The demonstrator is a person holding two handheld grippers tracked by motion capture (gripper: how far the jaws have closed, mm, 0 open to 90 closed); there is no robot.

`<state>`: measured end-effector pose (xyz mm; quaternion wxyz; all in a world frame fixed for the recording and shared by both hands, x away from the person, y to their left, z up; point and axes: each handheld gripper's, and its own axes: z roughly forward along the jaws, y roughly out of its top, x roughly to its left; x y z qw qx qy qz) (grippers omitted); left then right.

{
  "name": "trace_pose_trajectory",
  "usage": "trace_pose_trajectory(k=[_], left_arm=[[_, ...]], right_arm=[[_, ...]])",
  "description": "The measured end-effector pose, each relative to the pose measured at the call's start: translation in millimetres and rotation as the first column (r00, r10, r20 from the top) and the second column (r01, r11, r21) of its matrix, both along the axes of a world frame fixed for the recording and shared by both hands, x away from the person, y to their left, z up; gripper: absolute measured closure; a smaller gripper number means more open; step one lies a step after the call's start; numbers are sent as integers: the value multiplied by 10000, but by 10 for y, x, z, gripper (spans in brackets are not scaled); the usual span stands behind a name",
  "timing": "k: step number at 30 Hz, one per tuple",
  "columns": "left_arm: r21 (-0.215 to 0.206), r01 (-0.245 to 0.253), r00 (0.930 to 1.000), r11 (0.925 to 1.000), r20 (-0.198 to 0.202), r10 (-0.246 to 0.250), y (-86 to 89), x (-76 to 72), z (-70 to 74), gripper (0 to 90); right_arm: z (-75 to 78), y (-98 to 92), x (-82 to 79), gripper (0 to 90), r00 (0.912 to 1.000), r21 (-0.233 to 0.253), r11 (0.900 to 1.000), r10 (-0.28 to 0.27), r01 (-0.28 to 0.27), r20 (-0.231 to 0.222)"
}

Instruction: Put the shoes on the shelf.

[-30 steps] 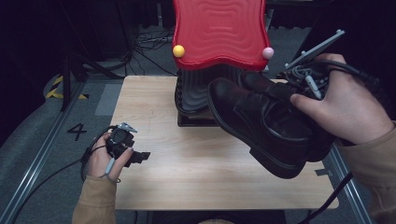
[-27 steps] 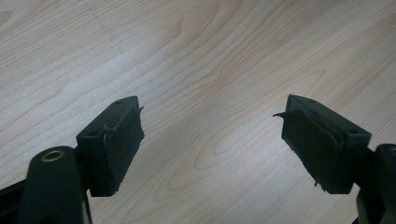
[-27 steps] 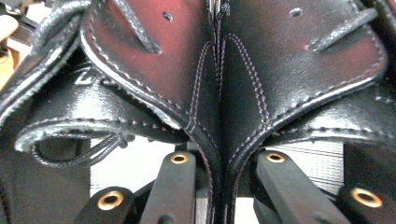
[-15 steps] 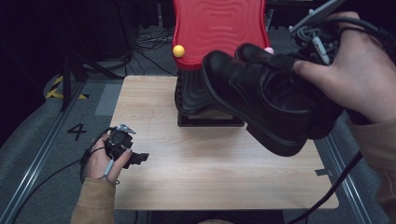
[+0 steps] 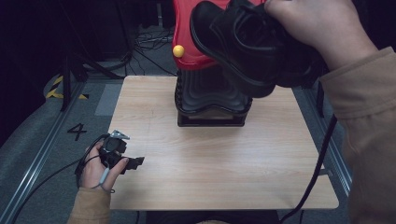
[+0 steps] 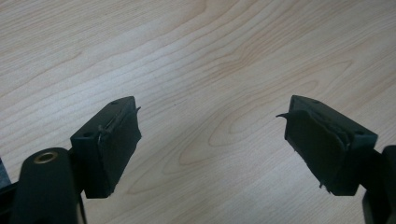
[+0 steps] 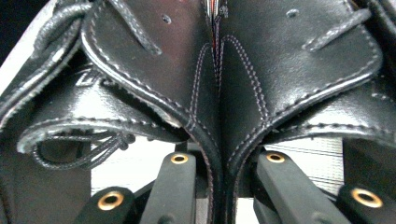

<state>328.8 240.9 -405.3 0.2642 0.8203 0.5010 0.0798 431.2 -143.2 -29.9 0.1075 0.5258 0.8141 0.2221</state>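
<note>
Dark room, cables on the floor behind a light wood table [image 5: 224, 177]. Right gripper [image 7: 219, 186] clamped on the pinched inner sides of a pair of black leather shoes [image 5: 243, 42], held high over the red-topped black rack [image 5: 210, 98]. Looks like mid-carry; next move needs a controlled lowering onto the rack or table. Left gripper [image 5: 133, 162] idle on the table's left edge, jaws wide apart.
</note>
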Motion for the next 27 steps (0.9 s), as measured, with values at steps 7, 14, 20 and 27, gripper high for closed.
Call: trace_pose_trajectory(k=[7,14,20,27], left_arm=[[-93,-26,10000,10000,57,26,19,-24,13,184],[172,-5,10000,9999,-3,5,62,-54,24,184],[-51,32,10000,10000,55,-32,100,-59,42,184],[-92,25,10000,10000,39,-24,126,-30,40,184]], right_arm=[[158,152,270,816,9977,273,9989,-400,385,554],[255,227,507,816,9924,434,9963,-784,745,949],[269,278,710,817,9795,467,9917,-1256,1196,1576],[210,376,981,816,9632,630,9865,-1613,1512,2149]])
